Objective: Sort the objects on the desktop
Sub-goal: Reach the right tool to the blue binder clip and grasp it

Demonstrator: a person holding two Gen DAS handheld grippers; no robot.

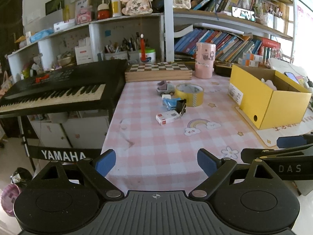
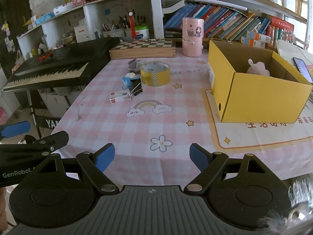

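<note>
Item: left gripper point(image 1: 156, 161) and right gripper point(image 2: 152, 156), both wide open and empty; tape roll point(image 2: 155, 74), binder clip point(image 2: 137, 88), small carton point(image 2: 119, 96) clustered at eleven o'clock, yellow box point(image 2: 258, 96) at two; approach centred, one piece per grasp.

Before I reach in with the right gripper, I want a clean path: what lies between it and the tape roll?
Only bare checked tablecloth with printed flower and rainbow; no objects. The right wrist view shows this between the right gripper and the tape roll.
</note>
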